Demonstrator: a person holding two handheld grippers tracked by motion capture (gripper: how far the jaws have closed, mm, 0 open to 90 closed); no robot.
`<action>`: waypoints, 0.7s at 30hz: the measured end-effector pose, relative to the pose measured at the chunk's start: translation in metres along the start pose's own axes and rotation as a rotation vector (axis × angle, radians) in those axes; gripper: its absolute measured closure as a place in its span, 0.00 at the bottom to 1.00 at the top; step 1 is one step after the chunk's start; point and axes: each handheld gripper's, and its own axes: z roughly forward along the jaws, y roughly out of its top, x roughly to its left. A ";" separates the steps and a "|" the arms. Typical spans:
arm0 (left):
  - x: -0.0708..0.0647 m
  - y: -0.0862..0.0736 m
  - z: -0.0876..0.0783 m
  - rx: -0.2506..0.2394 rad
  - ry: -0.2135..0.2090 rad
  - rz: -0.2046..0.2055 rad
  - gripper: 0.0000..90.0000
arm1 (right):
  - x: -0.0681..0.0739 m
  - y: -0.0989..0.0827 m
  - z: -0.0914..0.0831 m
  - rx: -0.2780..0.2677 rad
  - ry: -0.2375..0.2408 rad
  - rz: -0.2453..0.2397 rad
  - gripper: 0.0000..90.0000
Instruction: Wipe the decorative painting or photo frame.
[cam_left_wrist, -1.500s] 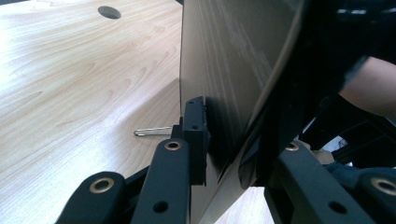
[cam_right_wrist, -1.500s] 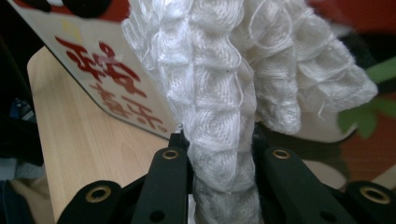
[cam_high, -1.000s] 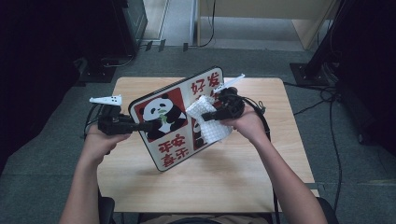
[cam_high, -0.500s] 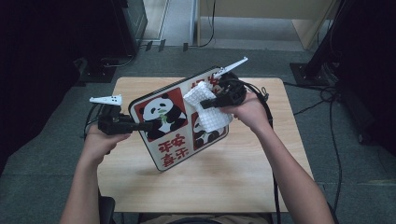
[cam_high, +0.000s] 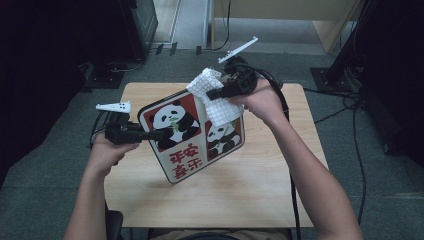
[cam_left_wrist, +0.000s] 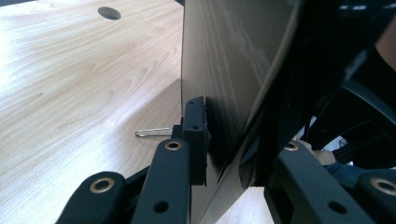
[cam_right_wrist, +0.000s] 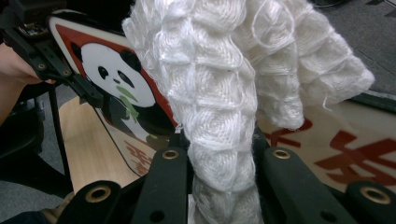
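A panda board (cam_high: 190, 145) with red panels and characters stands tilted on edge over the table (cam_high: 250, 185). My left gripper (cam_high: 159, 134) is shut on its left edge. In the left gripper view the board (cam_left_wrist: 224, 70) runs edge-on between the left gripper (cam_left_wrist: 224, 135) jaws, with one pad (cam_left_wrist: 195, 126) flat against it. My right gripper (cam_high: 212, 93) is shut on a white waffle cloth (cam_high: 216, 100), which hangs over the board's upper part. In the right gripper view the cloth (cam_right_wrist: 224, 93) bulges out of the right gripper (cam_right_wrist: 222, 154), and the panda board (cam_right_wrist: 121, 84) lies behind it.
The wooden table (cam_left_wrist: 70, 93) has a cable hole (cam_left_wrist: 110, 12) and a small wire clip (cam_left_wrist: 152, 132) lying beside the board. Cables (cam_high: 280, 95) trail from the right gripper off the table's far right. Dark furniture (cam_high: 140, 25) stands beyond the far edge.
My right gripper has lifted the cloth from the middle of the board's face up toward its far top edge. The left gripper and the board have stayed still.
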 end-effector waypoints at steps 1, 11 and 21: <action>0.000 0.000 0.000 -0.001 -0.002 0.000 0.85 | 0.001 0.003 0.000 0.002 -0.004 -0.007 0.86; 0.002 -0.001 0.000 -0.006 -0.017 -0.002 0.84 | 0.000 0.015 0.003 0.027 -0.013 -0.007 0.86; 0.003 -0.002 0.001 -0.012 -0.023 -0.012 0.84 | 0.002 0.013 0.011 0.078 -0.017 -0.013 0.86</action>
